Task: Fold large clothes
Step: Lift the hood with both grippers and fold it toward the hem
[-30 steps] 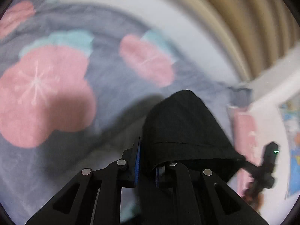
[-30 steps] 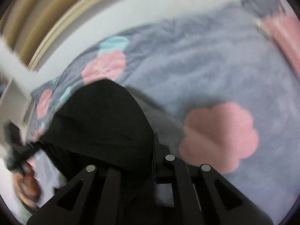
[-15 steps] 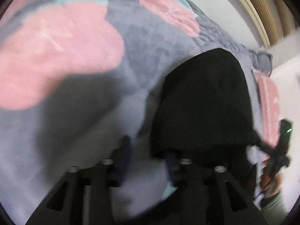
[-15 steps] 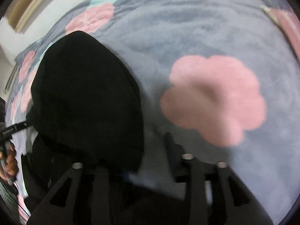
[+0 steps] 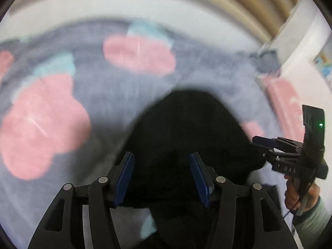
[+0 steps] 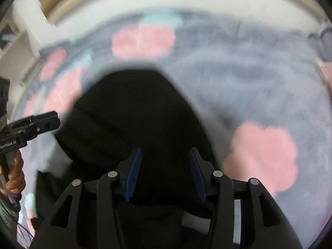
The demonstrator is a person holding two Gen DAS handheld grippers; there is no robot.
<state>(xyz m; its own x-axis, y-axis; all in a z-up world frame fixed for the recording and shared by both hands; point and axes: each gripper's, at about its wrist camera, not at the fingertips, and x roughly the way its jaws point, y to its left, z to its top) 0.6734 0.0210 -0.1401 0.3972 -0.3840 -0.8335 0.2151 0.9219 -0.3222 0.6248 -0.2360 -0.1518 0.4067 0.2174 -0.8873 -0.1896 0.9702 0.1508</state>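
A black garment (image 5: 186, 128) lies folded on a grey bed cover with pink flowers (image 5: 45, 124). My left gripper (image 5: 161, 159) is open just above its near edge, holding nothing. In the right wrist view the same garment (image 6: 132, 112) lies under my right gripper (image 6: 165, 155), which is also open and empty. Each gripper shows in the other's view: the right one (image 5: 257, 140) at the garment's right side, the left one (image 6: 55, 116) at its left side. Both views are blurred by motion.
The grey flowered cover (image 6: 259, 87) spreads across the whole bed. A pink pillow (image 5: 284, 101) lies at the right end. A white wall (image 5: 103, 6) and a beige headboard (image 5: 249, 4) run along the far side.
Both grippers have let go of the black garment and opened. The garment has dropped onto the cover, and both grippers have pulled back from it.
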